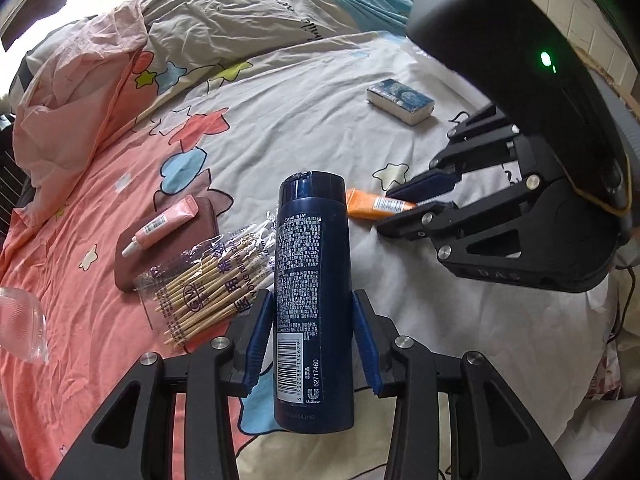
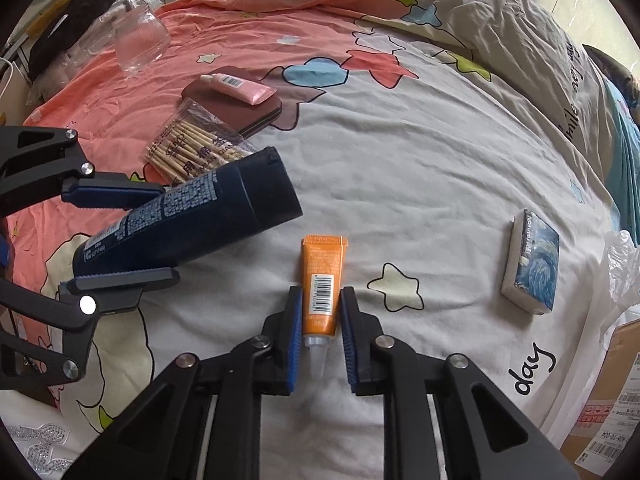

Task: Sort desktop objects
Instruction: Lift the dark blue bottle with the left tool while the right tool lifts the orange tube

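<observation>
A dark blue bottle (image 1: 312, 300) with white print and a barcode sits between the blue pads of my left gripper (image 1: 313, 298), which is shut on it around mid-body. From the right wrist view the bottle (image 2: 192, 216) tilts cap-up above the bed sheet, inside the left gripper (image 2: 170, 234). An orange tube (image 2: 322, 280) lies on the grey sheet, clear cap toward the camera. My right gripper (image 2: 321, 292) has its pads pressed against the tube's two sides. In the left wrist view the right gripper (image 1: 385, 210) closes on the orange tube (image 1: 368, 204) just right of the bottle.
A bag of cotton swabs (image 1: 208, 280) lies left of the bottle, beside a brown case (image 2: 240, 112) with a pink tube (image 2: 238, 86) on it. A blue-printed tissue pack (image 2: 530, 260) lies to the right, a glass jar (image 2: 140, 38) far left, a cardboard box (image 2: 608, 400) off the bed's edge.
</observation>
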{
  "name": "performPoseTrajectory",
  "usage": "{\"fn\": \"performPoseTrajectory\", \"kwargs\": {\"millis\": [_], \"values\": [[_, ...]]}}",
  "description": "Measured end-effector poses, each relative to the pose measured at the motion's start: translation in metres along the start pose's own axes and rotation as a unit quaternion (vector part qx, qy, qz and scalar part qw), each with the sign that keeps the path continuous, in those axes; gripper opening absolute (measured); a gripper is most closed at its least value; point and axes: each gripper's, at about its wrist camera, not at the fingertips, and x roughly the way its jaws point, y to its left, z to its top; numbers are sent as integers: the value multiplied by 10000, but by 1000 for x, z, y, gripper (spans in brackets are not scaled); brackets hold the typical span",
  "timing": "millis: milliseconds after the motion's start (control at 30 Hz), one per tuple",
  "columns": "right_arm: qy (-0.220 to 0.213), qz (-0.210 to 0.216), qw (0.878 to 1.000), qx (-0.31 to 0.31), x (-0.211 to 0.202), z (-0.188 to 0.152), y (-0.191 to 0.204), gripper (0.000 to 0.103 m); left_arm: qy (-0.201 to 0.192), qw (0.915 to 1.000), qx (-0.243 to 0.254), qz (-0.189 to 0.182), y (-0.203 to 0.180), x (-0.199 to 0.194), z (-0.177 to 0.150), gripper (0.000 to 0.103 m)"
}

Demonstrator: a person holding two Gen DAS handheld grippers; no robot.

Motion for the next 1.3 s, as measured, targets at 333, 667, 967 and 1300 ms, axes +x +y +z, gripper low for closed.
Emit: {"fn": "performPoseTrajectory", "kwargs": {"millis": [333,667,967,1300], "values": [[-124,-29,9999,67,-28,-13,6,17,-38,10000,84,19,-13,-21,-7,40],[-299,-119,9994,95,-57,-27,14,17,-237,9995,125,145,-28,-50,-10,37],[-457,-195,9987,115,-80,-39,21,17,-358,9989,224,220,-44,-73,-13,37],[-571,-327,9977,182,-109,-60,21,17,-466,9981,274,310,-65,-92,-11,37]]}}
